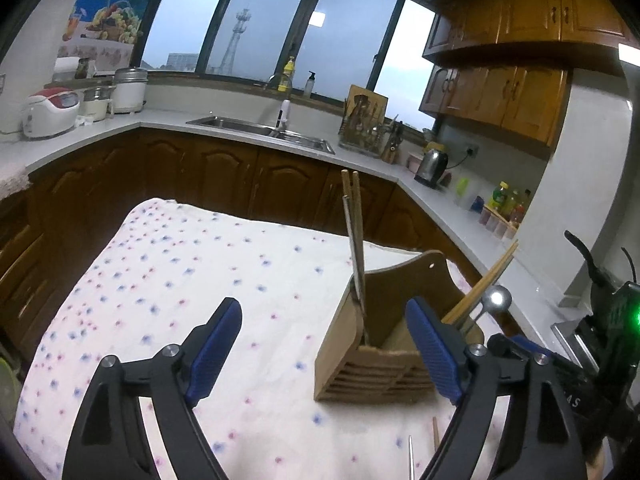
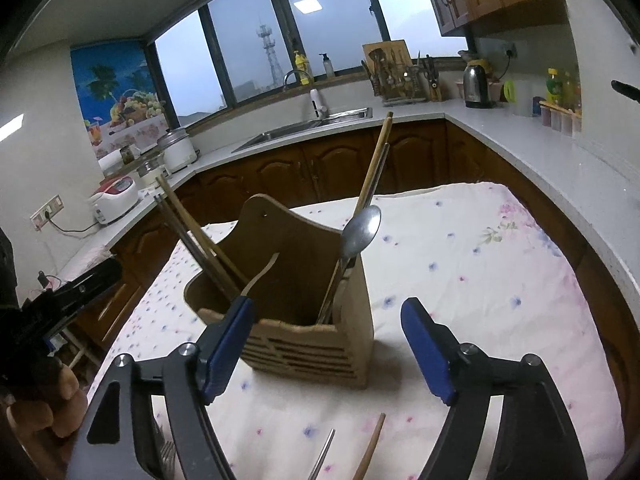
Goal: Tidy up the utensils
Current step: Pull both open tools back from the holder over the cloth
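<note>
A wooden utensil holder [image 1: 360, 364] [image 2: 312, 340] with a slotted front stands on a flower-print cloth [image 1: 180, 280] [image 2: 460, 280]. Wooden and metal chopsticks [image 1: 354, 236] [image 2: 192, 236] lean in its left compartment. A metal spoon [image 2: 362, 228] [image 1: 496, 300] and more chopsticks [image 2: 376, 168] stand in the right one. My left gripper [image 1: 324, 312] is open just short of the holder, nothing between its blue pads. My right gripper [image 2: 328, 312] is also open in front of the holder, holding nothing. A wooden chopstick [image 2: 372, 448] and a metal chopstick [image 2: 322, 456] lie loose on the cloth below the fingers.
Fork tines [image 2: 166, 452] show at the lower left edge. A hand [image 2: 48, 400] holds the other gripper at the left. Kitchen counters, a sink [image 1: 260, 132], a kettle [image 1: 430, 164] and rice cookers [image 1: 48, 112] line the walls behind.
</note>
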Demonstrator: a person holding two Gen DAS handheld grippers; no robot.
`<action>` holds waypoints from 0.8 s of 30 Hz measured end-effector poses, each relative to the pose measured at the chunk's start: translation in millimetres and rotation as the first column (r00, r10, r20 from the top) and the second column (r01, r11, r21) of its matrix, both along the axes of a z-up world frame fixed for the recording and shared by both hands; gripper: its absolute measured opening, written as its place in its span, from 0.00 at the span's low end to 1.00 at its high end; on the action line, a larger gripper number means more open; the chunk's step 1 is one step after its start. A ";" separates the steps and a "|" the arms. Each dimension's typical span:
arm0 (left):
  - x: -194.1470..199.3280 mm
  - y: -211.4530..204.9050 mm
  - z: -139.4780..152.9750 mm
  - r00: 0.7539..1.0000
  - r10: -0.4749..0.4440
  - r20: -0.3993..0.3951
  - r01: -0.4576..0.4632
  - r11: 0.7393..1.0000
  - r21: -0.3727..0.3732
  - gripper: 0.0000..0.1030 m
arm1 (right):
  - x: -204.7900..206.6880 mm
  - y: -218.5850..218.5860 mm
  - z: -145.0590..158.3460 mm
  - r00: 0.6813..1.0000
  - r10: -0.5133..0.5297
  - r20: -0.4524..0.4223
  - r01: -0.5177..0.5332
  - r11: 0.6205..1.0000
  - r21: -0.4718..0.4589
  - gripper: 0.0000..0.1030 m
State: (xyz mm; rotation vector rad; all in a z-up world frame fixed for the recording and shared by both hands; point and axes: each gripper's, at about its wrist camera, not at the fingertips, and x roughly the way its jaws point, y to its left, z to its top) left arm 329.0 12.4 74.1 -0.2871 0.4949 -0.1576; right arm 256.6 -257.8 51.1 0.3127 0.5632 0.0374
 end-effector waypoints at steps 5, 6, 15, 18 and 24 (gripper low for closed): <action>-25.6 12.5 5.5 1.000 0.006 0.011 -0.006 1.000 -0.010 0.88 | -20.4 5.3 6.1 1.000 0.005 0.029 -0.005 1.000 0.005 0.79; -31.8 14.5 6.0 1.000 0.007 0.013 -0.007 1.000 -0.012 0.89 | -24.6 6.3 7.8 0.999 0.005 0.035 -0.006 1.000 0.004 0.81; -85.3 24.9 3.3 1.000 0.001 0.008 0.000 1.000 -0.024 0.97 | -67.9 17.7 16.8 0.997 0.009 0.076 -0.010 1.000 0.010 0.86; -104.5 29.9 5.1 1.000 -0.001 0.008 0.002 1.000 -0.031 0.97 | -84.9 19.5 17.1 0.996 0.005 0.088 -0.007 1.000 0.023 0.88; -148.4 37.4 9.3 0.999 -0.008 0.033 0.009 1.000 -0.028 0.97 | -120.6 27.2 16.4 0.994 0.013 0.112 -0.017 0.999 0.040 0.88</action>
